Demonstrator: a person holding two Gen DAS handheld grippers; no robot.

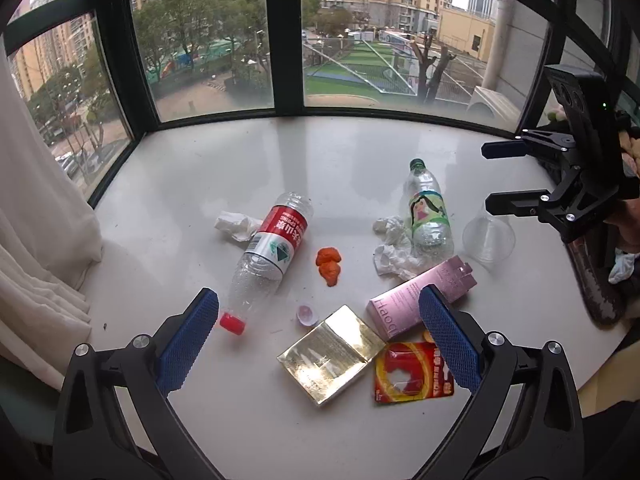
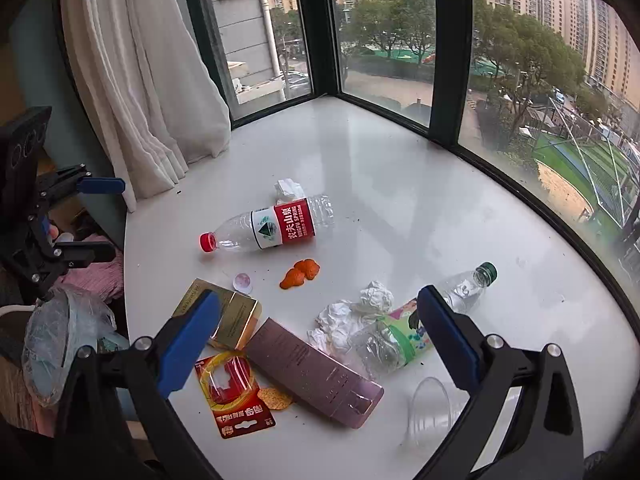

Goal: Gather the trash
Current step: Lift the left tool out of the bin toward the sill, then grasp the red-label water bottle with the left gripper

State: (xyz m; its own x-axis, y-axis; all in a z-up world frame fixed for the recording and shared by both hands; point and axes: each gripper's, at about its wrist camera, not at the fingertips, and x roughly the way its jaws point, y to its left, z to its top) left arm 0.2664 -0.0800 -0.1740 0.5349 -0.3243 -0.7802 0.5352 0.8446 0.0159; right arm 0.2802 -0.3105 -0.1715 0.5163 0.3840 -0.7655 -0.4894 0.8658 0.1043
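Trash lies on a white sill (image 1: 328,152): a red-label bottle (image 1: 276,244), a green-label bottle (image 1: 428,212), crumpled tissues (image 1: 392,248), orange peel (image 1: 329,265), a gold box (image 1: 330,354), a pink box (image 1: 420,296), a red packet (image 1: 412,374) and a clear cup (image 1: 488,236). My left gripper (image 1: 318,320) is open and empty above the gold box. My right gripper (image 2: 318,320) is open and empty above the pink box (image 2: 316,372) and tissues (image 2: 348,316). The right gripper also shows in the left wrist view (image 1: 500,176), and the left one in the right wrist view (image 2: 104,220).
A white curtain (image 2: 140,80) hangs at the sill's left end. Dark window frames (image 1: 286,36) ring the back. A plastic bag (image 2: 60,336) hangs off the sill's near edge. A small cap (image 2: 243,282) and a cracker (image 2: 274,398) lie among the trash.
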